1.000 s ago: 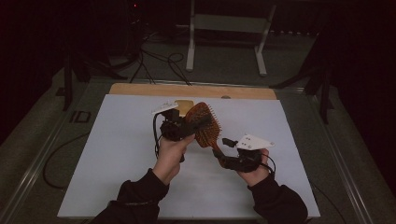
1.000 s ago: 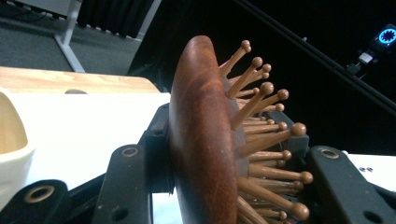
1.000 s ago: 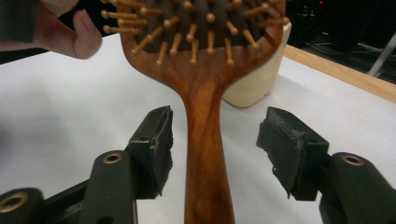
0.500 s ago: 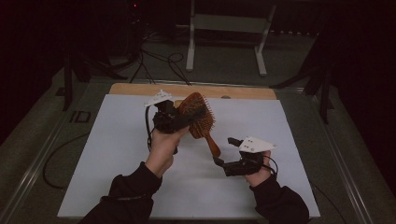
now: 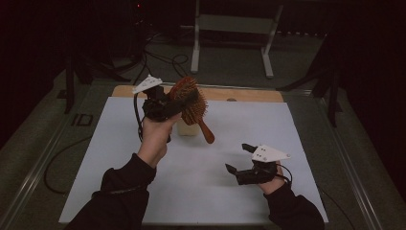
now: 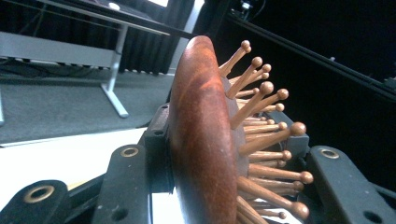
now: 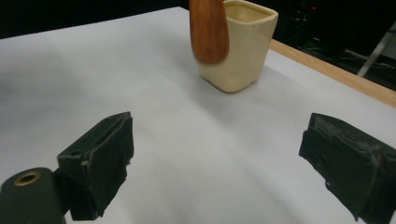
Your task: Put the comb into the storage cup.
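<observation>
Your left gripper (image 5: 165, 103) clamps hairbrush (image 5: 189, 98) head, handle hanging over cup (image 7: 238, 44), likely for dropping in. Right gripper (image 5: 239, 158) wide open, empty, near right.

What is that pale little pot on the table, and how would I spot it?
Start at the white table and look toward its far edge, just beyond the raised left gripper holding the brush. Under the brush's handle stands the cup: squarish, cream, open-topped, and the sole thing resting on the table.
</observation>
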Motion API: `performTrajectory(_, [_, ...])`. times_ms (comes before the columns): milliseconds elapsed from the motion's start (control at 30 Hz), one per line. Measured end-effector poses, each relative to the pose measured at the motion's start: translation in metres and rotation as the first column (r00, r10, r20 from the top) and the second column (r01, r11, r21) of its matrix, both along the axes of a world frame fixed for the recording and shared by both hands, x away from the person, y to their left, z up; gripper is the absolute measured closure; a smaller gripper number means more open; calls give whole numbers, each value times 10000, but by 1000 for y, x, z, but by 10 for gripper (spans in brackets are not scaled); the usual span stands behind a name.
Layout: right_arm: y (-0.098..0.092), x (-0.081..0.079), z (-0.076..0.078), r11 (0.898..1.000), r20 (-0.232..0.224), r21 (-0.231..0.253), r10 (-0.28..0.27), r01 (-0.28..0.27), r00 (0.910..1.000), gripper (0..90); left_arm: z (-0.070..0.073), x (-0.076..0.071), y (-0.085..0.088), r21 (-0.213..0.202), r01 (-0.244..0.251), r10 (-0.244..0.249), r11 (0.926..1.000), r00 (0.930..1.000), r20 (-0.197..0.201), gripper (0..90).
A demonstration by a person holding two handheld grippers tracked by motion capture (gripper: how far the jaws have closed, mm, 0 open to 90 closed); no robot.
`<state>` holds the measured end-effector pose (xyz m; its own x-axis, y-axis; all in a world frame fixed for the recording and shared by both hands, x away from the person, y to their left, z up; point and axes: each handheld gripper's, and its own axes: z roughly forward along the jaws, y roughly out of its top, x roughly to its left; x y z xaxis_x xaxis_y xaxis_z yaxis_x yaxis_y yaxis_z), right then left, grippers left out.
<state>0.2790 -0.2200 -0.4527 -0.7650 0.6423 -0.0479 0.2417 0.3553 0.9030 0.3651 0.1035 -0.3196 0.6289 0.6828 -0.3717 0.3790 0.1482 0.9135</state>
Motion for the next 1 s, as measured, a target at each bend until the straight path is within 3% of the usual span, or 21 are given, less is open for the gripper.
performTrajectory(267, [-5, 1, -2, 9995, -25, 291, 133, -132, 9999, 89, 12, 14, 8, 378, -525, 515, 9979, 9983, 277, 538])
performTrajectory(567, [0, 0, -4, 9997, 16, 134, 217, -217, 9998, 90, 24, 32, 20, 396, -1092, 1068, 9932, 9926, 587, 538])
performTrajectory(833, [2, -1, -4, 9996, 38, 95, 280, -281, 9996, 90, 23, 45, 27, 291, -1652, 1628, 9858, 9841, 703, 538])
performTrajectory(1000, [1, -2, -4, 9993, 82, 136, 335, -336, 9994, 90, 18, 54, 29, 506, -1895, 1857, 9806, 9800, 715, 538])
